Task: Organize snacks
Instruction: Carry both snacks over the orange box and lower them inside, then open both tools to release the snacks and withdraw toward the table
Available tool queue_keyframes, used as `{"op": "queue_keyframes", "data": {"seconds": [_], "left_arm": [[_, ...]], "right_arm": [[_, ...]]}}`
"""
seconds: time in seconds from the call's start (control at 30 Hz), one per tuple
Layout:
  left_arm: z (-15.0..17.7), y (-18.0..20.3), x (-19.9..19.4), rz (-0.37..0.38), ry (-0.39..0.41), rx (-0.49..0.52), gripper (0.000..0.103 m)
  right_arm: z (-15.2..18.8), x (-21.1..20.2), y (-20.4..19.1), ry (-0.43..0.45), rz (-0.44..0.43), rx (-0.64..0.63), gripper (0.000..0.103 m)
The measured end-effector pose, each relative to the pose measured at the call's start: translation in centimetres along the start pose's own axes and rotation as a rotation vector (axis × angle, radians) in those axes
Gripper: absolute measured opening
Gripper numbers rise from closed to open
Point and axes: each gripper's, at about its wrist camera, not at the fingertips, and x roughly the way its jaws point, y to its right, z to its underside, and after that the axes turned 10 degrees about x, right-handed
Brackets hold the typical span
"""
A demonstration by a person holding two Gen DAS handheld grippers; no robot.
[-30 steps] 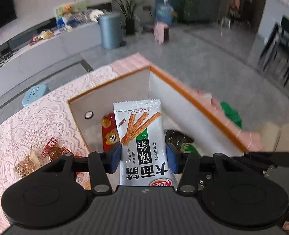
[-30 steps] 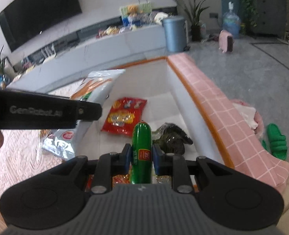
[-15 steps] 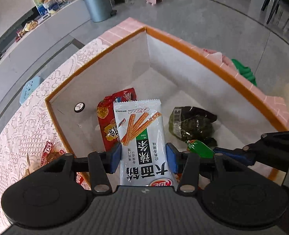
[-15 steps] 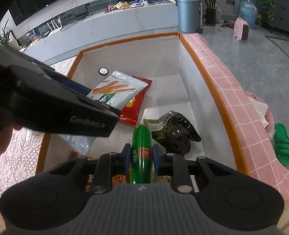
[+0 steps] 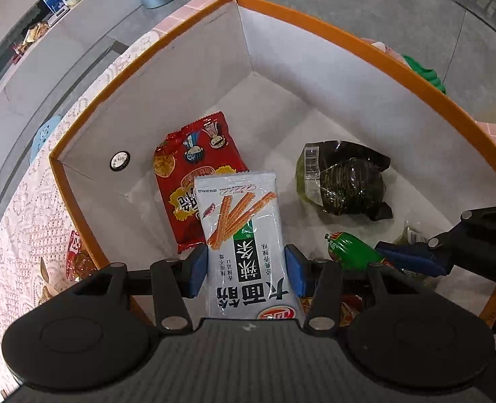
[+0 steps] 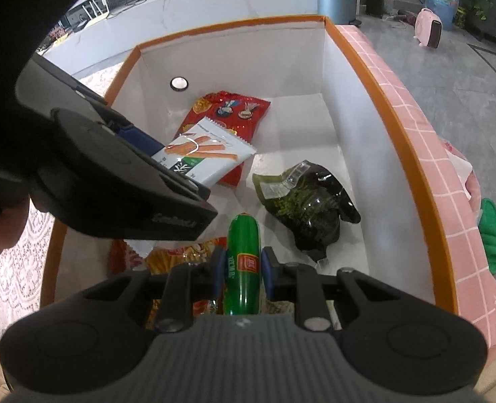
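Orange-rimmed box (image 5: 332, 37) holds red packet (image 5: 194, 168); left tongs (image 5: 244, 268) clamp white packet (image 5: 244, 235), right tongs (image 6: 243, 268) green sausage (image 6: 243, 252).

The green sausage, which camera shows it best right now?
The right wrist view: the green sausage runs lengthwise between the right gripper fingers, label visible. The left wrist view shows only its tip end, the rest hidden behind gripper parts.

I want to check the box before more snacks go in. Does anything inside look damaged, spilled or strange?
Nothing looks spilled or torn. The dark green packet in the box is crumpled and lies askew, and the red packet lies flat beside it. Both seem closed.
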Motion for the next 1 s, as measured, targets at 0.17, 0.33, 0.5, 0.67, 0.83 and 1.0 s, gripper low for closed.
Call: {"op": "queue_keyframes", "data": {"seconds": [0.17,0.33,0.5,0.67,0.83,1.0], "left_arm": [[0.0,0.0,-0.3,0.010,0.000,-0.012,0.057],[0.1,0.2,-1.0,0.013,0.015,-0.005,0.061],[0.4,0.3,-2.2,0.014,0.050,-0.007,0.061],[1.1,0.1,-5.1,0.003,0.141,-0.030,0.062],[2.8,-0.5,-7.6,-0.026,0.233,-0.091,0.062],[6.0,-0.7,-9.9,-0.106,0.340,-0.150,0.062]], "right_arm": [[0.0,0.2,-0.3,-0.007,0.015,-0.011,0.021],[0.1,0.1,-0.2,-0.005,0.018,-0.015,0.027],[0.5,-0.3,-0.5,0.020,0.041,-0.029,0.034],[0.9,-1.5,-0.4,0.087,0.065,-0.010,0.044],[1.8,-2.9,-0.8,0.191,0.116,-0.013,0.048],[2.9,-4.2,-0.9,0.282,0.172,0.024,0.051]]}}
